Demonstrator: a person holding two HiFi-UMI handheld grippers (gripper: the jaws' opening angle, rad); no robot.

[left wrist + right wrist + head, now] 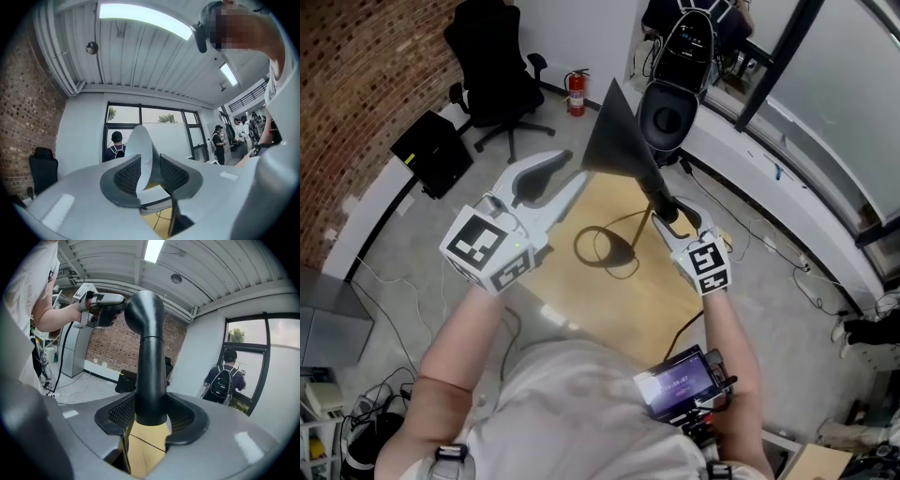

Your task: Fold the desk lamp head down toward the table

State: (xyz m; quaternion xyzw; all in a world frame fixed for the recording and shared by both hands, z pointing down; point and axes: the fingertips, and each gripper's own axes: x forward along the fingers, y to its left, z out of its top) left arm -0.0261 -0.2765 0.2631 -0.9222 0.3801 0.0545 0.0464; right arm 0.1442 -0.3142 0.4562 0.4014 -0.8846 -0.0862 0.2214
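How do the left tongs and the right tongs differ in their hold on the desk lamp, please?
The left tongs stand open with the thin rim of the lamp shade between them, while the right tongs are clamped on the black stem. The left tongs are up at the lamp shade; the right tongs sit lower, on the black stem. Both are at the same desk lamp.

Under the lamp shade (619,131) the table (637,300) lay bare but for a looped cable (605,248), so you had room to pass there. The shade's rim stood loose between your left gripper's (575,171) parted jaws. Below the shade, the stem (659,195) filled your right gripper (675,218).
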